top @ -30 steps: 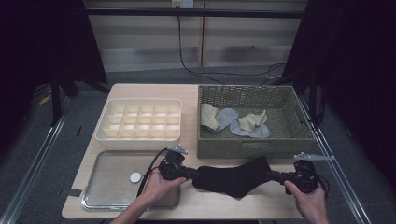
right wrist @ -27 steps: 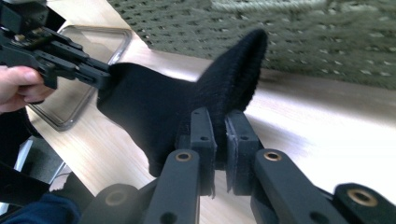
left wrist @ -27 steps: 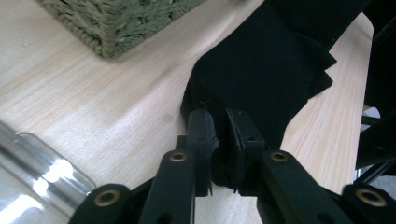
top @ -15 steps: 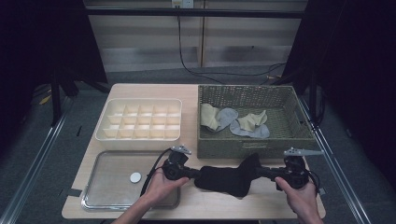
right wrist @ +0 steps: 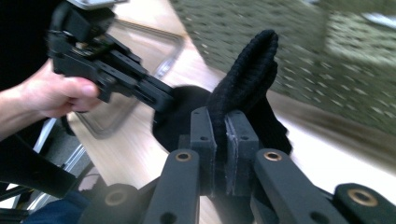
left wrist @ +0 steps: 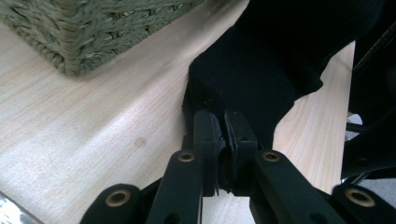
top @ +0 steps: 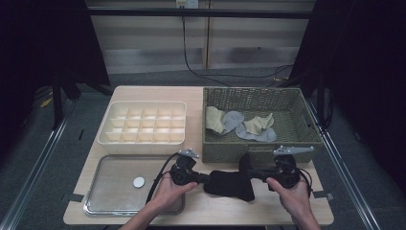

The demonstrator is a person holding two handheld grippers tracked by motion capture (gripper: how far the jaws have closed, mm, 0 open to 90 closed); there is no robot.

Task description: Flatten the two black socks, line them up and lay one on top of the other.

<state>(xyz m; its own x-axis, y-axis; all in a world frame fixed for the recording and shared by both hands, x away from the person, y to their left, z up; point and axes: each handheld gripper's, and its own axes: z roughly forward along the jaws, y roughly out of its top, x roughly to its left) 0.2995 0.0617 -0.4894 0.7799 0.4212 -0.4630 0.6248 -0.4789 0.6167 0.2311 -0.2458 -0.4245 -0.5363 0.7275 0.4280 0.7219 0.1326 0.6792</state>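
A black knitted cloth [top: 230, 183] lies on the bench [top: 201, 211] near its front edge, stretched between the two grippers, just in front of the woven basket [top: 292, 139]. Its broad part rests flat on the wood, and one narrower end rises toward two o'clock, where it stands against the basket's front wall.

The left gripper [top: 203, 178] comes in from nine o'clock of the cloth, held in the person's left hand [top: 167, 189]. In the left gripper view its fingers [left wrist: 208, 135] are pressed together on the cloth's near edge, with black fabric pinched between the pads. The right gripper [top: 253, 171] reaches in from three o'clock, held in the right hand [top: 292, 194]. In the right gripper view its fingers [right wrist: 240, 140] are closed on a ribbed fold of the cloth [right wrist: 247, 74], which stands upright above them; the left gripper [right wrist: 161, 98] and left hand [right wrist: 51, 93] show farther off at ten o'clock.

Inside the basket lie several pale pieces of fabric [top: 242, 123], beige and grey, overlapping one another. At ten o'clock of the cloth, well apart, stands a cream divided tray [top: 143, 127] with many small compartments. At nine o'clock, beyond the left hand, a shallow metal tray [top: 103, 201] sits on the bench with a small white disc [top: 138, 182] lying in it. A black cable [top: 160, 172] trails from the left gripper across the metal tray's right edge.
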